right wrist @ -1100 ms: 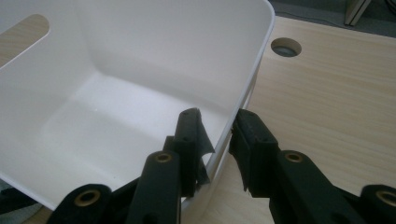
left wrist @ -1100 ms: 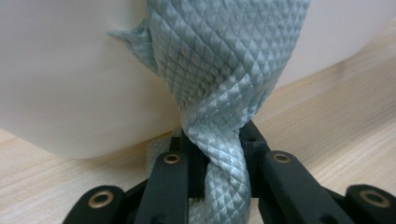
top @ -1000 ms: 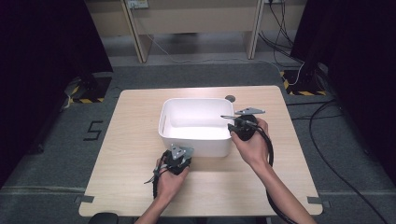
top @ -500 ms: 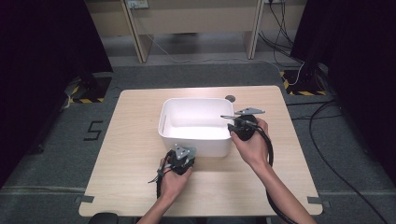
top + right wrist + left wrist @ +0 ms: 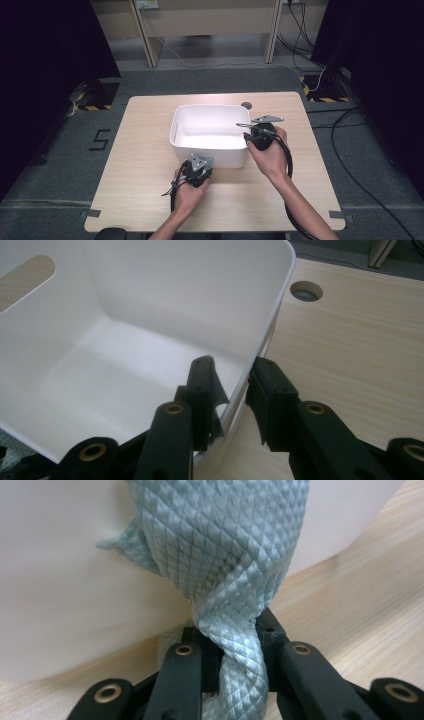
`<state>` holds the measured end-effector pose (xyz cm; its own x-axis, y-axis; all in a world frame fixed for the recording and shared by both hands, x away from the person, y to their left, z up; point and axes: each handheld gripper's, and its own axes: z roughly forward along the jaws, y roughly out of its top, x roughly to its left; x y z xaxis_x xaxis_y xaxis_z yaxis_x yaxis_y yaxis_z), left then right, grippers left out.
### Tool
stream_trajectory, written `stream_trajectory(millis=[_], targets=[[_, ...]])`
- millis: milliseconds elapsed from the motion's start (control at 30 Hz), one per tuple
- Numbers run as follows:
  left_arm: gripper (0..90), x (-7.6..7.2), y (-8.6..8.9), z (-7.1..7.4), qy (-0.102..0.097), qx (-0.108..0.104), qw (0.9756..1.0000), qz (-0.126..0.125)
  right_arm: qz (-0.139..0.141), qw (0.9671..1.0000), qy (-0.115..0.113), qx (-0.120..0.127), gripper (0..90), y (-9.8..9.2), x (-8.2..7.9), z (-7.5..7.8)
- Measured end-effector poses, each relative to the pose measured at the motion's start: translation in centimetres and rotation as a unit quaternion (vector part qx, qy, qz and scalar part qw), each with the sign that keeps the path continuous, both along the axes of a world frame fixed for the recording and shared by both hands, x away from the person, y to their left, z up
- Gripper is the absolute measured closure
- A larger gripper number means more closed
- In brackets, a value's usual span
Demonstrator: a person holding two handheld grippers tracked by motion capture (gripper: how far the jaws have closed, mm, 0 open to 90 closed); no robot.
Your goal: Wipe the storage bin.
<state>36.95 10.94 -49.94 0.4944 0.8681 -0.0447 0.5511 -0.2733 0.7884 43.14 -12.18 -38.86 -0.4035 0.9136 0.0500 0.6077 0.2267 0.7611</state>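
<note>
Barely shifted since earlier: left gripper (image 5: 198, 169) clamped on cloth (image 5: 220, 565), just outside bin (image 5: 210, 149) near wall; right gripper (image 5: 232, 390) jaws straddle bin rim, grip uncertain

One white bin (image 5: 210, 145) stands on the one tabletop (image 5: 140, 165), and one pale green quilted cloth (image 5: 220, 555) is pinched between the fingers (image 5: 182, 667) of the left gripper (image 5: 197, 170). There are two grippers in all, the right gripper (image 5: 260, 135) with one finger on each side of the bin's wall. One round hole (image 5: 306, 291) is in the tabletop beyond the right gripper's fingers.
</note>
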Motion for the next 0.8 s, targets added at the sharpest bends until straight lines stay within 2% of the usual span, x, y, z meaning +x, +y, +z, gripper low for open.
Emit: stream_trajectory(millis=[233,467,800], targets=[[77.2,-0.4,-0.1,1.0,-0.017,-0.007,0.9998,-0.002,0.0,1.0,0.0,0.0,71.3,0.0,0.0,0.0],[77.2,-0.8,-0.2,2.8,-0.036,-0.021,0.9991,-0.005,0.0,1.0,0.0,0.0,71.2,0.0,0.0,0.0],[77.2,-1.1,-0.4,4.7,-0.054,-0.025,0.9982,-0.009,0.0,1.0,0.0,0.001,71.2,0.0,0.0,0.0]])
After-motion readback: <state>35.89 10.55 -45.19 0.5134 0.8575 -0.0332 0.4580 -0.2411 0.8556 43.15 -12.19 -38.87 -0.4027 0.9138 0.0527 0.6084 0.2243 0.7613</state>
